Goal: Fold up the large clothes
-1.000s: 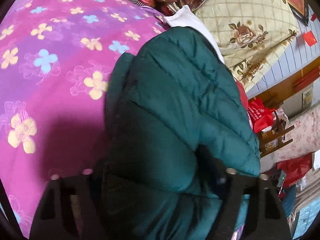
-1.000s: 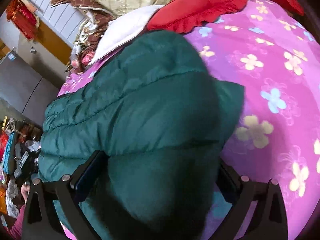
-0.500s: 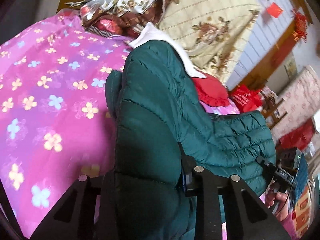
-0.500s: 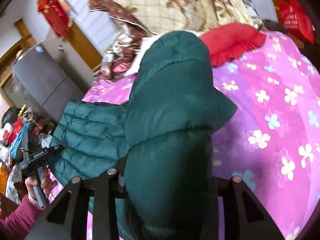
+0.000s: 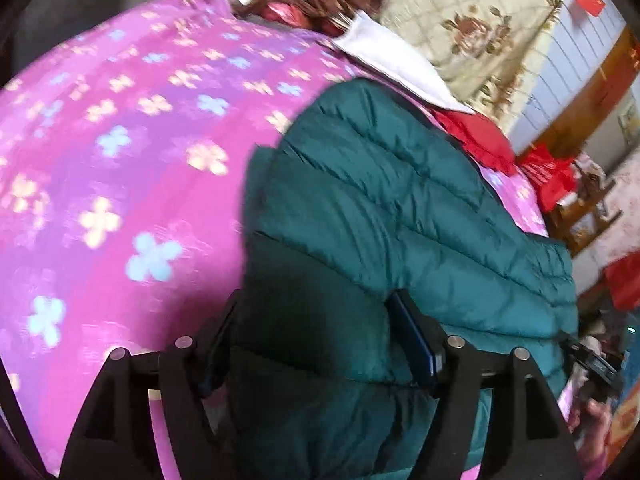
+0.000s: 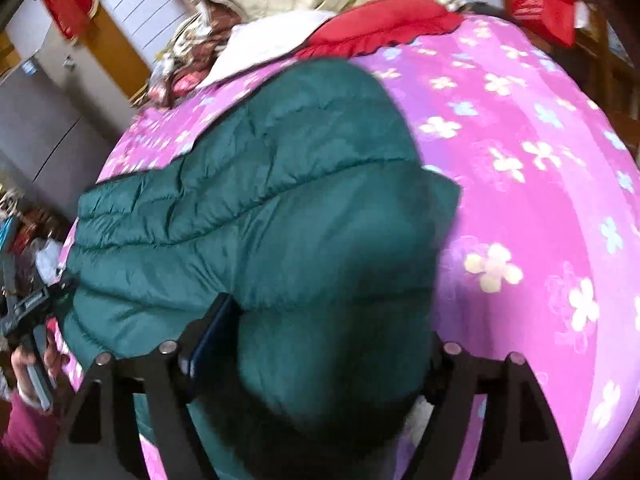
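Jacket: we have the green quilted jacket (image 5: 384,208) lying across the pink flowered bedspread (image 5: 120,160), its far end toward the white cloth (image 5: 400,68) and red pillow (image 5: 476,140) at the head of the bed.

Left gripper: our left gripper (image 5: 316,340) has a thick bunch of the jacket between its fingers; the jaws are opening, and the padding fills the gap, so we cannot tell whether the pads press on it at this moment.

Right gripper: our right gripper (image 6: 332,344) stands much the same at the other side of the near edge, jaws opening with a fat roll of jacket between them.

Step in hand: we judge that we are letting go of the near edge after laying it over the body of the jacket.

Doing it well: we should let the fingers spread fully before we draw back, because puffy fabric clings and can drag the fold open.

Withdrawal: we should pull both grippers away together and low along the fold, so neither side gets tugged askew.

Check: we want the folded edge to sit square across the quilted seams, with no sleeve poking out at the side.

Risk: the slick shell may spring back, so a light press on top could help.

Blur: both views are smeared, so fine contact stays uncertain.
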`<action>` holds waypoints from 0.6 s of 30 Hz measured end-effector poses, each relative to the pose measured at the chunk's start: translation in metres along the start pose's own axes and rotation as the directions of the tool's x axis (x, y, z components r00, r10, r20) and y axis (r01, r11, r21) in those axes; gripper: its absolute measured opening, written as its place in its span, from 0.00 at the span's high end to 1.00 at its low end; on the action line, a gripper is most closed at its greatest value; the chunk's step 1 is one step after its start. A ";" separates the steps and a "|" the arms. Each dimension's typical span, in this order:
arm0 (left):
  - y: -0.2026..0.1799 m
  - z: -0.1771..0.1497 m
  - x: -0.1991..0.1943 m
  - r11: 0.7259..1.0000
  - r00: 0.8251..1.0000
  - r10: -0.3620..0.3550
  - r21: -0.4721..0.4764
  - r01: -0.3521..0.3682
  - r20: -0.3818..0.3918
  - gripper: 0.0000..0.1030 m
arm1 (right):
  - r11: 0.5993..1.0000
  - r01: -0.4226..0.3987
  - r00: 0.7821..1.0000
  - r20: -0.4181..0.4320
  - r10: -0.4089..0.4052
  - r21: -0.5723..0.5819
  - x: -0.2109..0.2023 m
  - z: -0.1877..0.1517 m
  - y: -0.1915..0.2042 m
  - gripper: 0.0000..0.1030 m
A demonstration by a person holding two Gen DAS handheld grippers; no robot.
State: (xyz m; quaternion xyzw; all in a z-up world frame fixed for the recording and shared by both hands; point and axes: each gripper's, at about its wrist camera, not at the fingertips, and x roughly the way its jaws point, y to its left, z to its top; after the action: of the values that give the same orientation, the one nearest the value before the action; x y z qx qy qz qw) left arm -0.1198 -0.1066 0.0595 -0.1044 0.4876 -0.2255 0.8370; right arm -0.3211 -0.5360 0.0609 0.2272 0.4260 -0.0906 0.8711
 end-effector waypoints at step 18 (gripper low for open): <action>-0.050 -0.035 -0.070 0.963 0.956 0.206 0.130 -0.236 0.209 0.49 | 0.977 0.157 0.965 0.233 -0.121 -0.144 -0.085 -0.035 0.106 0.11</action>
State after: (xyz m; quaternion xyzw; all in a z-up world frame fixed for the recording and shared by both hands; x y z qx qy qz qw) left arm -0.1933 -0.1158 0.1154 -0.0057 0.3938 -0.1559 0.9059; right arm -0.3612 -0.4295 0.1428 0.1137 0.3464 -0.1419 0.9203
